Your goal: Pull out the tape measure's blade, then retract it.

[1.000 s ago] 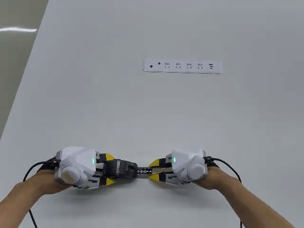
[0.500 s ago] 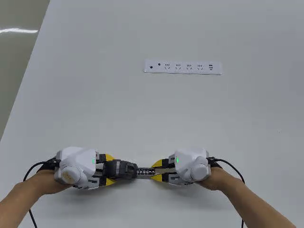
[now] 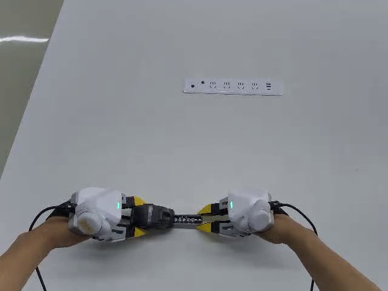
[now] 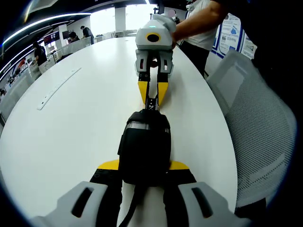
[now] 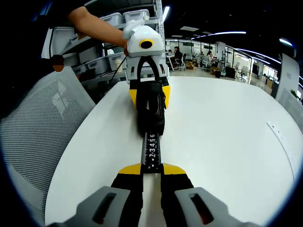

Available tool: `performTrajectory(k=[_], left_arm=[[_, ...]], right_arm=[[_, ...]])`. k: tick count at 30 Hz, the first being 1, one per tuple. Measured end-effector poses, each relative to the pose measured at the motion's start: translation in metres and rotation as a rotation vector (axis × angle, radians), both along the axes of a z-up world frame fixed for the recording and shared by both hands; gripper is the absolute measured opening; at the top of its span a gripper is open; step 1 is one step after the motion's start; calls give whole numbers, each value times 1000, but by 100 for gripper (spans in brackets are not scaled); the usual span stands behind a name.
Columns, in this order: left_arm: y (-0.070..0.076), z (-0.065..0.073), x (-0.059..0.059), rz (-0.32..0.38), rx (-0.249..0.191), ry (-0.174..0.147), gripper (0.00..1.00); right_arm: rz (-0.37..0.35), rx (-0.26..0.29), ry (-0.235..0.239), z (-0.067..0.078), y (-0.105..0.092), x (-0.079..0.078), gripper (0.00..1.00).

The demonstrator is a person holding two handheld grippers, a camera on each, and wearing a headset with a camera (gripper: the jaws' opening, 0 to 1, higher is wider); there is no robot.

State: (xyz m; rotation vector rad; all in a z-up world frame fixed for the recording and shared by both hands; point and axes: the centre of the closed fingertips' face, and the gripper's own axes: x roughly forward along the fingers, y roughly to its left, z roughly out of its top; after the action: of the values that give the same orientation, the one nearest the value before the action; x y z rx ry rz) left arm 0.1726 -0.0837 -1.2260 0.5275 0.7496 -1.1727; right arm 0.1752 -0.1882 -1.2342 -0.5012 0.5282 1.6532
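Broad white workbench point(image 3: 182, 139), taking up nearly all of the head view, with a strip of grey-green floor point(image 3: 24, 54) along the upper left edge. The gripper views add an open-plan office with ceiling light strips and distant desks behind the bench, and a grey mesh chair point(image 4: 258, 118) just beside its rim.

White multi-socket power strip point(image 3: 233, 86), upper centre of the head view, well apart from the tools. In the gripper views it is a thin pale bar near the frame edge, its sockets unreadable.

Left gripper point(image 3: 140, 216), lower left: white body, yellow-tipped jaws clamped on either side of the black tape measure case point(image 3: 156, 216), held low at lower centre. Whether the case touches the bench cannot be told.

Right gripper point(image 3: 206, 218), lower right: jaws pinched together on the free end of the narrow printed blade point(image 3: 188, 217). A short length spans the gap between case and jaws.

The right gripper view resolves the blade's numerals, 2 to 6; in the head view they are mere dark marks. The blade's tip is hidden between the right jaws, and the rear of the case sits tucked between the left jaws.
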Motion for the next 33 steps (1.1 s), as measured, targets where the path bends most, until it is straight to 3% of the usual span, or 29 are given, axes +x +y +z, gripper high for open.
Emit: performTrajectory(k=[33], left_arm=[[-1, -1, 0, 1, -1, 8, 29]], right_arm=[[-14, -16, 13, -2, -22, 2, 11]])
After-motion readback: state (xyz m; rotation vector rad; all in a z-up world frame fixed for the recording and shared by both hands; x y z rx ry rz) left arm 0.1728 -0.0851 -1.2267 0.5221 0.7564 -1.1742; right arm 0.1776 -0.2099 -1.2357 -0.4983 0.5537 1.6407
